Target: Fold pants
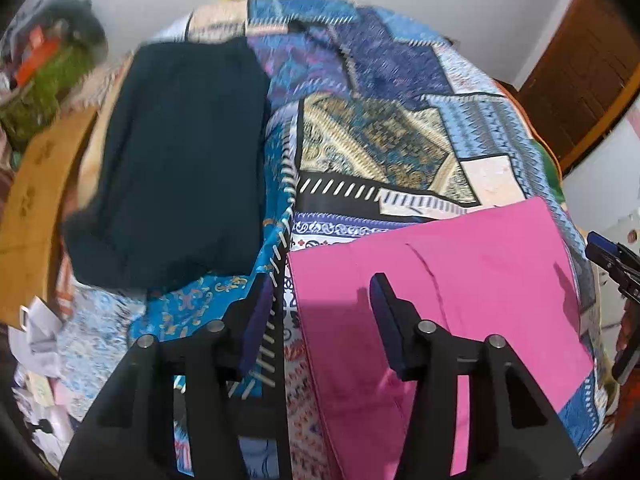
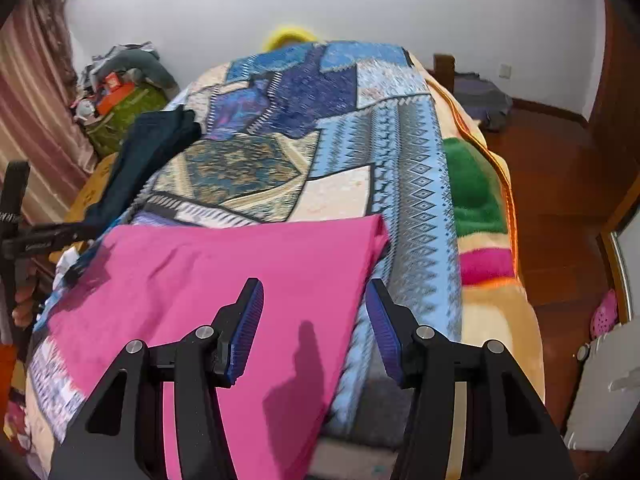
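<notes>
Pink pants (image 1: pixel 440 292) lie flat on the patterned bedspread (image 1: pixel 360 136), near the bed's front edge; they also show in the right wrist view (image 2: pixel 240 280). My left gripper (image 1: pixel 320 300) is open and empty, hovering over the pants' left edge. My right gripper (image 2: pixel 314 304) is open and empty, hovering over the pants' right edge. A dark folded garment (image 1: pixel 176 160) lies on the bed's left side and also shows in the right wrist view (image 2: pixel 148 156).
A wooden board (image 1: pixel 36 208) flanks the bed's left. Clutter with a green bag (image 2: pixel 124 116) stands at the back left. A green and orange blanket (image 2: pixel 476 192) hangs off the bed's right side above a wooden floor (image 2: pixel 560 208).
</notes>
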The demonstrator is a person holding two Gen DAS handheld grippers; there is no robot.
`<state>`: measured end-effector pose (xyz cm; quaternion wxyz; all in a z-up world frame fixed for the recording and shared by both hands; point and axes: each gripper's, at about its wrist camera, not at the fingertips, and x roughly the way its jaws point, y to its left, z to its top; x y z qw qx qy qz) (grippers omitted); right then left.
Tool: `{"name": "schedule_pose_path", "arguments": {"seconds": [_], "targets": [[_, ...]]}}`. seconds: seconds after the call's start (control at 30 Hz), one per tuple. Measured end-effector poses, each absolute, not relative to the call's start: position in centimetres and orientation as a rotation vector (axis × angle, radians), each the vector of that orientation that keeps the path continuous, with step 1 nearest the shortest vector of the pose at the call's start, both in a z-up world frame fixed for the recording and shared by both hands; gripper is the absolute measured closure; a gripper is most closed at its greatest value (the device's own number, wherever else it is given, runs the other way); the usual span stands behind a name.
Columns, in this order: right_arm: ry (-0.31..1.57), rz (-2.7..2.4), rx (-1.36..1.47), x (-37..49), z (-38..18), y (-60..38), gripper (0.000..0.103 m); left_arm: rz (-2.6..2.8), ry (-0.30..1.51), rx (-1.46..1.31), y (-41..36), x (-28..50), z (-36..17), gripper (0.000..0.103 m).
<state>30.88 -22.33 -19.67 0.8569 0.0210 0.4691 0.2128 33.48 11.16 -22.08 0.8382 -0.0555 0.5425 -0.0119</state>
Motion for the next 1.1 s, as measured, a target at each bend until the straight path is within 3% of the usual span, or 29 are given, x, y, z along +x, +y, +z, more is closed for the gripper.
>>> {"name": "schedule_pose_path", "arguments": {"seconds": [0.33,0.43,0.5,0.57,0.63,0.77,1.0,1.1], "targets": [[1.101,0.435,0.006,37.4,-24.0,-21.4,0.055,-0.104,1.251,-0.209,11.6,35.7,-25.5,0.054],[1.141,0.448,-0.003,38.1,-25.2,-20.8,0.068,-0.102,1.237,-0.196,11.2,35.8,-25.7,0.061],[1.124,0.454,-0.045,37.9,-25.3,-20.2,0.074,-0.116,1.226,-0.186,10.8,35.8,-25.7,0.078],[1.114,0.454,-0.093,37.6,-25.4,-19.8,0.088,-0.111,1.210,-0.175,10.6,35.6,-25.5,0.085],[1.096,0.446,-0.135,37.2,-25.6,-19.6,0.092,-0.103,1.198,-0.148,10.4,35.4,-25.4,0.087],[1.077,0.426,-0.151,37.0,-25.7,-19.9,0.095,0.002,1.186,-0.028,9.6,34.7,-25.5,0.101],[1.079,0.402,-0.167,37.1,-25.6,-19.5,0.094,-0.004,1.198,-0.032,10.6,33.6,-25.6,0.099],[1.086,0.376,-0.164,37.3,-24.8,-19.5,0.087,-0.009,1.188,-0.024,10.7,33.0,-24.8,0.097]]}}
